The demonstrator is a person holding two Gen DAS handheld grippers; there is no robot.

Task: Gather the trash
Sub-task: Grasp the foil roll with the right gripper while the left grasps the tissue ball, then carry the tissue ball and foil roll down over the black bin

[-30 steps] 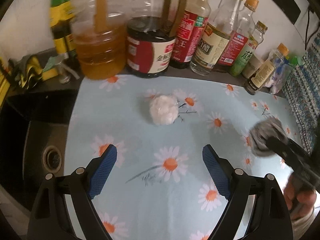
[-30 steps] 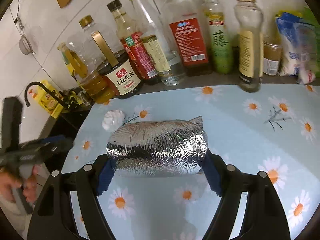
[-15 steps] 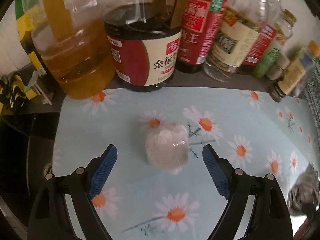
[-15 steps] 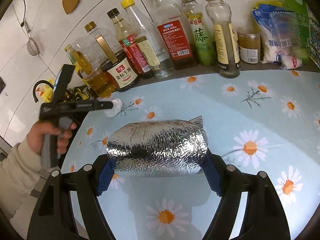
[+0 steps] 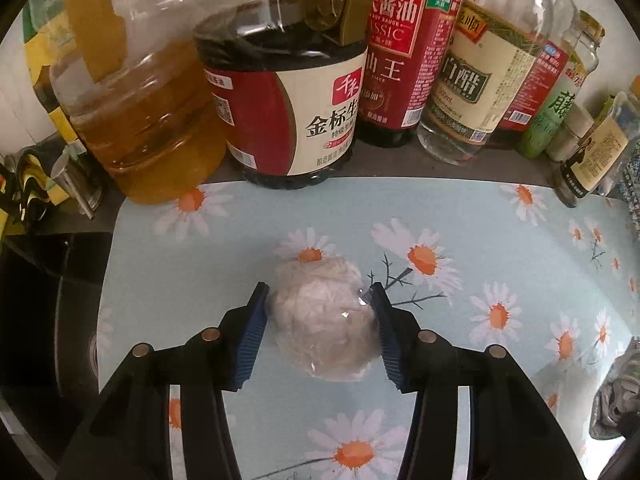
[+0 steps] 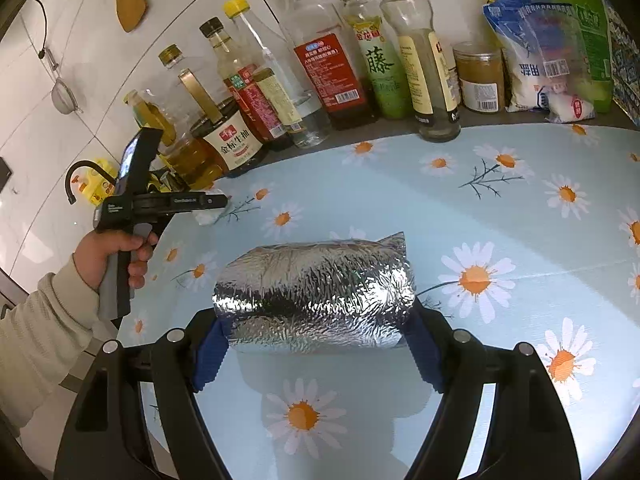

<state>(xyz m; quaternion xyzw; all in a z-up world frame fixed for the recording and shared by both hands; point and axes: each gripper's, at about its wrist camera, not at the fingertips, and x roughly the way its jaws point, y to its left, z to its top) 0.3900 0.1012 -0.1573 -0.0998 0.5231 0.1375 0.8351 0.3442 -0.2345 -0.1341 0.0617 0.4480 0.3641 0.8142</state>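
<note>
A crumpled white ball of plastic wrap point(image 5: 324, 320) lies on the daisy-print mat point(image 5: 500, 240). My left gripper point(image 5: 318, 300) is shut on it, both blue pads touching its sides. My right gripper point(image 6: 316, 332) is shut on a crumpled silver foil bundle point(image 6: 316, 292) and holds it above the mat point(image 6: 500, 208). In the right wrist view the left gripper point(image 6: 216, 201) is at the mat's far left, with the white ball point(image 6: 206, 218) just showing under its tip. The foil bundle's edge point(image 5: 618, 396) shows at the lower right of the left wrist view.
A row of oil, soy sauce and vinegar bottles point(image 5: 296, 92) stands close behind the white ball along the wall. More bottles point(image 6: 416, 52) and bags point(image 6: 540, 60) line the back. A dark sink point(image 5: 40, 320) drops off left of the mat.
My left gripper moved forward around the white ball and closed on it. My right gripper kept its hold on the foil bundle, with the view shifting only slightly.
</note>
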